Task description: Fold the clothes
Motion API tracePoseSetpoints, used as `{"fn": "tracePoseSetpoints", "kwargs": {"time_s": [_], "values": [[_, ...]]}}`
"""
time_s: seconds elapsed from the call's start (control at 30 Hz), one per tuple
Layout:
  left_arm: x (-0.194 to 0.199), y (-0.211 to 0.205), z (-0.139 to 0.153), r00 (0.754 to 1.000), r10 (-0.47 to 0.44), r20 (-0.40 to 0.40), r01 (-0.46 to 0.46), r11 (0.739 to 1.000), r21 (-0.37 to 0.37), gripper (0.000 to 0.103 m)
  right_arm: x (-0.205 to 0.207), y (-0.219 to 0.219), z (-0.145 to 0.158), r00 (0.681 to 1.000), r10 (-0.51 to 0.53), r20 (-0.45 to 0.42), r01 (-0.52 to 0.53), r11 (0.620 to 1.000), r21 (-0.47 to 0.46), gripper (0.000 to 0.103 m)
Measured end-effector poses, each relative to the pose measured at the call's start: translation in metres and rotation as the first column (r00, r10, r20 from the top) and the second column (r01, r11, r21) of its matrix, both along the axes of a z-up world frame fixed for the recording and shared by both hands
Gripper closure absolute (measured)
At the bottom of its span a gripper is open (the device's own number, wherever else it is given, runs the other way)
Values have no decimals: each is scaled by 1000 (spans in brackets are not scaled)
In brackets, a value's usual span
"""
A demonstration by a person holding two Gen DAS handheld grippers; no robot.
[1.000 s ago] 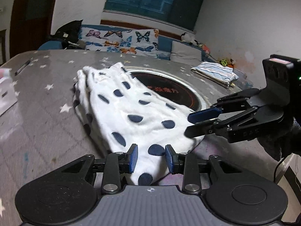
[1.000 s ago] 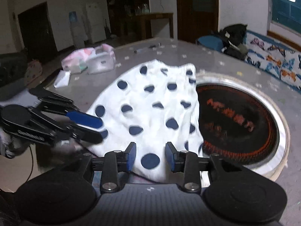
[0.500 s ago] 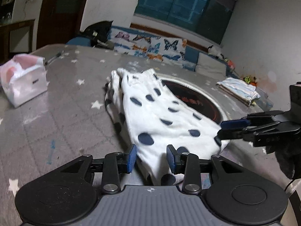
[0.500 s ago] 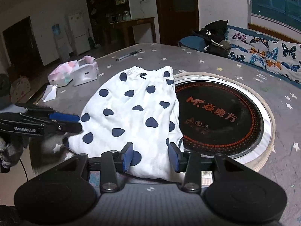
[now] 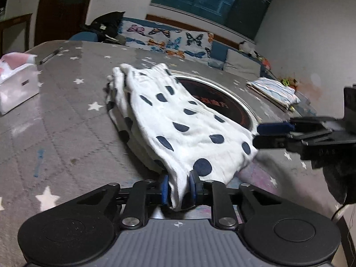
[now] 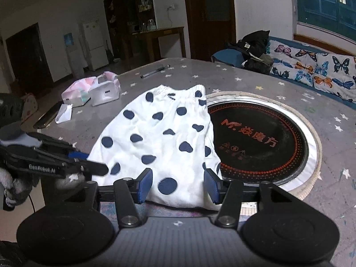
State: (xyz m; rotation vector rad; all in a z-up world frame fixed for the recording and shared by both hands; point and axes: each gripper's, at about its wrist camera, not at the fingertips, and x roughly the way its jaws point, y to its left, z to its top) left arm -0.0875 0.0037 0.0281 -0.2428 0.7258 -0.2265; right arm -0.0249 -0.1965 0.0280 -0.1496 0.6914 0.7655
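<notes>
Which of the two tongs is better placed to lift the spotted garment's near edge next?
Probably the left tongs: they are closing with the polka-dot garment hem bunched between them. The right tongs are opening, pads clear of the cloth.

Your white shorts (image 5: 178, 129) (image 6: 160, 142) with dark blue dots lie folded flat on the table (image 5: 66, 115) (image 6: 255, 82). Their waistband points away from you. Their hem reaches the near edge.
</notes>
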Motion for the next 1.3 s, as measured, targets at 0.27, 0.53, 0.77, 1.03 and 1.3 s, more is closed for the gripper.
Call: {"fn": "tracePoseSetpoints", "kwargs": {"time_s": [0.27, 0.53, 0.77, 1.03, 1.3], "values": [[7, -47, 2, 990, -138, 3, 138, 990, 2, 88, 0, -12, 4, 999, -34, 4, 34, 999, 19, 51], [15, -97, 2, 944, -331, 15, 331, 944, 2, 88, 6, -25, 13, 998, -56, 9, 56, 998, 32, 51], [26, -124, -3, 926, -377, 23, 378, 925, -37, 88, 9, -34, 20, 998, -66, 21, 65, 998, 20, 51], [19, -120, 0, 905, -424, 31, 425, 905, -27, 71, 7, -28, 27, 999, -42, 34, 42, 999, 11, 51], [-7, -84, 10, 922, -384, 44, 385, 923, -1, 57, 2, -3, 29, 998, 35, 47, -34, 999, -26, 51]]}}
